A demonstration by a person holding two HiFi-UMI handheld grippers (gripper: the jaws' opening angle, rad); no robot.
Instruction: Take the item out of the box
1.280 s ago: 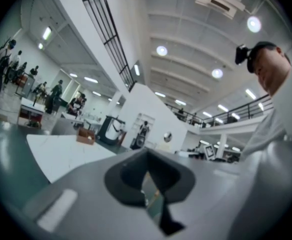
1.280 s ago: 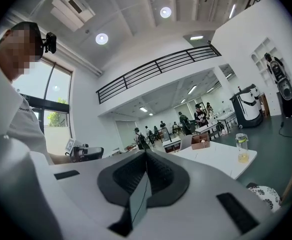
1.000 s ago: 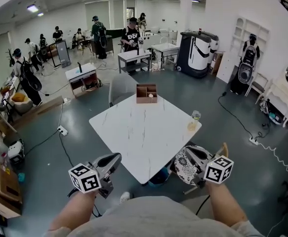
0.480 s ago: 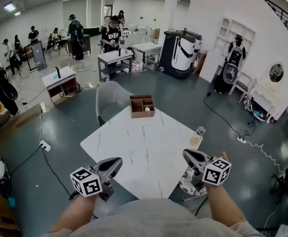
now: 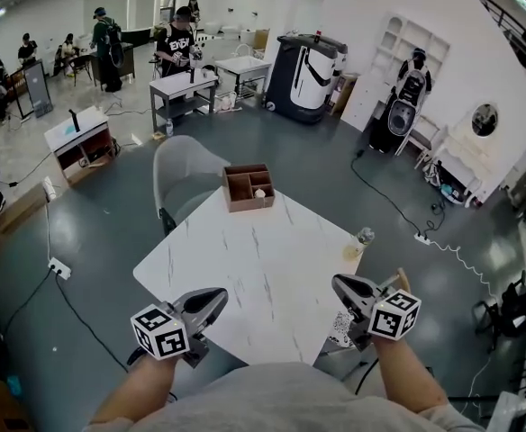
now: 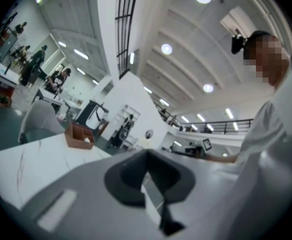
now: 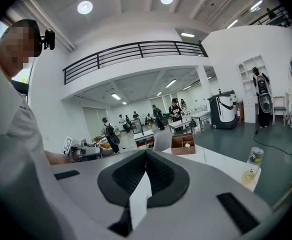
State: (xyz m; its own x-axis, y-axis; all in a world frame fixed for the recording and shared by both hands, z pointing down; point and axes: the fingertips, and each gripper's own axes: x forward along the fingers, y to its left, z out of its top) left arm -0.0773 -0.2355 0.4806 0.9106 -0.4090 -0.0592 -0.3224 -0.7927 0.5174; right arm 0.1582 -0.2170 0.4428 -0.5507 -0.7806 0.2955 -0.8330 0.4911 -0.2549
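A brown compartmented box [image 5: 248, 187] stands at the far edge of the white marble table [image 5: 254, 268], with a small white item [image 5: 259, 193] in one compartment. The box [image 6: 78, 135] with its white item [image 6: 86, 139] shows small in the left gripper view, and the box [image 7: 182, 143] also in the right gripper view. My left gripper [image 5: 218, 293] hovers at the table's near left edge, jaws together and empty. My right gripper [image 5: 338, 283] is over the near right edge, shut on nothing. Both grippers are far from the box.
A small can [image 5: 364, 236] and a yellowish cup [image 5: 351, 252] sit on the table's right corner. A grey chair [image 5: 182, 174] stands behind the table by the box. A patterned seat [image 5: 340, 328] is below my right gripper. Several people and worktables are far back.
The head view has swung, so the table and box now sit more to the left and nearer. Both grippers have come up over the table's near edge, jaws unchanged.
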